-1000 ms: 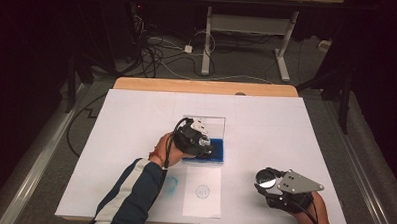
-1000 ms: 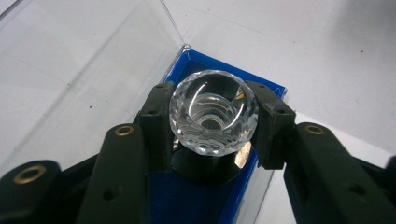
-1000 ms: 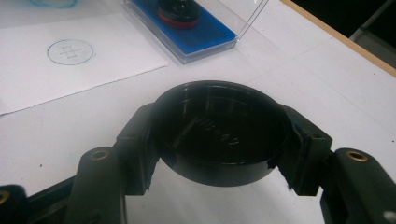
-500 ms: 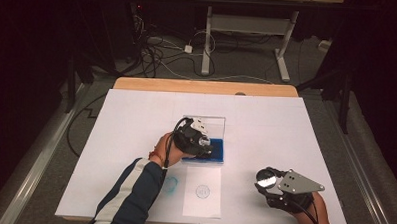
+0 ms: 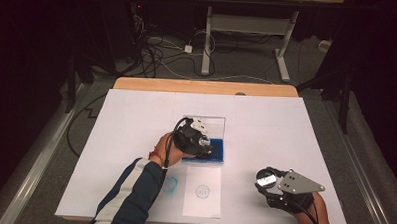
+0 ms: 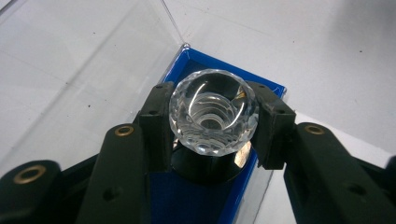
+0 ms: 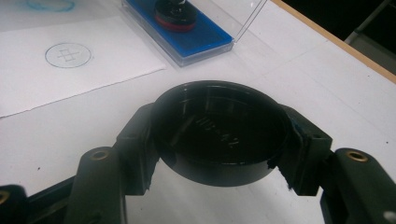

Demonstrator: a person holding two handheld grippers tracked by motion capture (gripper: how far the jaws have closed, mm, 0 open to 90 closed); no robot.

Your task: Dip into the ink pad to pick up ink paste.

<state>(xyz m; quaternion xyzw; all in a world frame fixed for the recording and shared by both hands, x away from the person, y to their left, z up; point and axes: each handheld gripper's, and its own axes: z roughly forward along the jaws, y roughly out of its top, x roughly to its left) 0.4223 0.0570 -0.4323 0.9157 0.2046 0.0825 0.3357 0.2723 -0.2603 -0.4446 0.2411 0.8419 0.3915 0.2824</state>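
A stamp with a faceted clear knob [image 6: 205, 100] and a black base stands on the blue ink pad [image 6: 187, 198]. My left gripper [image 6: 212, 122] is shut on the knob from both sides. In the high view the left gripper [image 5: 201, 142] sits over the ink pad [image 5: 217, 150] at mid-table. My right gripper [image 7: 219, 140] is shut on a round black cap [image 7: 219, 126], its hollow side facing the camera, near the table's front right [image 5: 265, 180]. The right gripper view has the stamp's red-banded base [image 7: 175, 16] on the pad [image 7: 198, 35] farther off.
A white paper sheet [image 5: 202, 194] with a round blue stamped mark [image 7: 68, 55] lies in front of the pad. A blue smudge [image 5: 170, 185] marks the table left of it. The pad's clear lid [image 5: 208, 123] stands open behind. The wooden table edge [image 5: 202, 86] runs along the far side.
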